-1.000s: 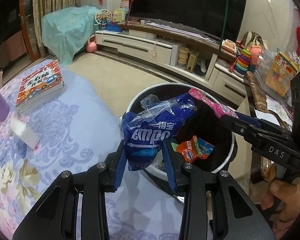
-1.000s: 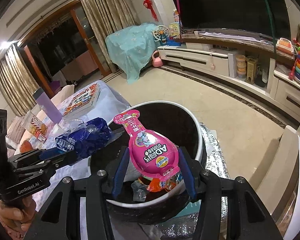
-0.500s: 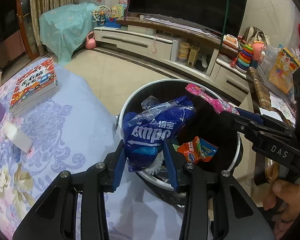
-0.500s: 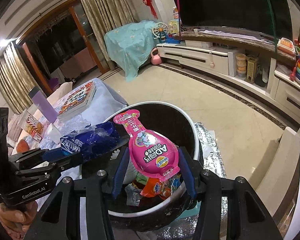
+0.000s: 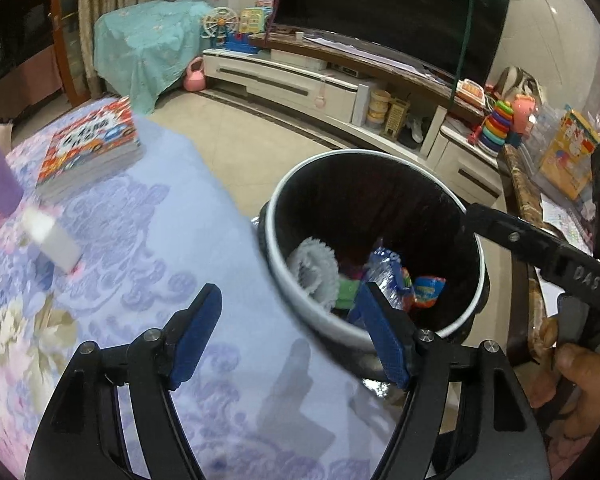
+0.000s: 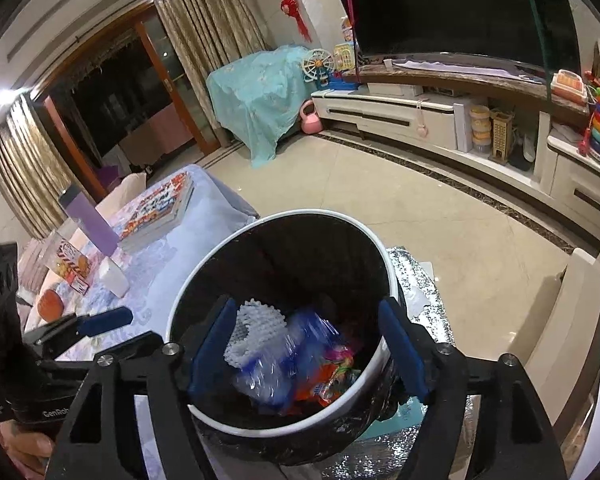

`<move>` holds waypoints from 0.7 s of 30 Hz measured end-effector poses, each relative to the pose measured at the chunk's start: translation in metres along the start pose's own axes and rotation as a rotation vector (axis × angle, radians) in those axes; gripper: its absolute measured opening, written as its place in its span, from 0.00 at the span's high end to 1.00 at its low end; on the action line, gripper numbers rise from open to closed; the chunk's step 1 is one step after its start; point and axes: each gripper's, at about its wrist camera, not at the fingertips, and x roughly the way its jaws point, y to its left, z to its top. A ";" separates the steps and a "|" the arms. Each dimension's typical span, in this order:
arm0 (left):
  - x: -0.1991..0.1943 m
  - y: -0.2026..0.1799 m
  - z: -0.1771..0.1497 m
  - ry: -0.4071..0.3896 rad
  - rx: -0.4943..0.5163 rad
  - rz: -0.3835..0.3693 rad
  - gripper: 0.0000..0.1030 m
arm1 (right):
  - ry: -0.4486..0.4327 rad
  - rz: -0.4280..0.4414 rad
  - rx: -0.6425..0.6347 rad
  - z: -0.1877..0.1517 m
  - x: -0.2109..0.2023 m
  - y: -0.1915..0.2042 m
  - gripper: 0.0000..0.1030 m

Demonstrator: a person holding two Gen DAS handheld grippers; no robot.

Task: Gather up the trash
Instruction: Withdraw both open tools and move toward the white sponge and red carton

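While both sets of jaws are opening with nothing between them, left gripper (image 5: 292, 334) and right gripper (image 6: 306, 344) hang over the white-rimmed trash bin (image 6: 376, 248). Contents: blue tissue wrapper (image 6: 296, 344), white foam net (image 6: 254, 330), orange snack packet (image 6: 326, 386). Bin stands beside floral-clothed table (image 5: 120, 240).

Black bin (image 6: 374, 256), white-rimmed; lilac floral tablecloth (image 5: 132, 248); blue-padded fingers (image 5: 194, 332).
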 end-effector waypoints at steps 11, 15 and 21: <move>-0.037 0.057 -0.047 -0.034 -0.147 0.040 0.27 | -0.063 0.047 0.000 -0.018 -0.026 0.035 0.05; -0.052 0.080 -0.065 -0.044 -0.185 0.069 0.27 | -0.066 0.079 -0.021 -0.029 -0.029 0.060 0.04; -0.069 0.114 -0.087 -0.055 -0.266 0.115 0.26 | -0.051 0.118 -0.068 -0.048 -0.023 0.098 0.01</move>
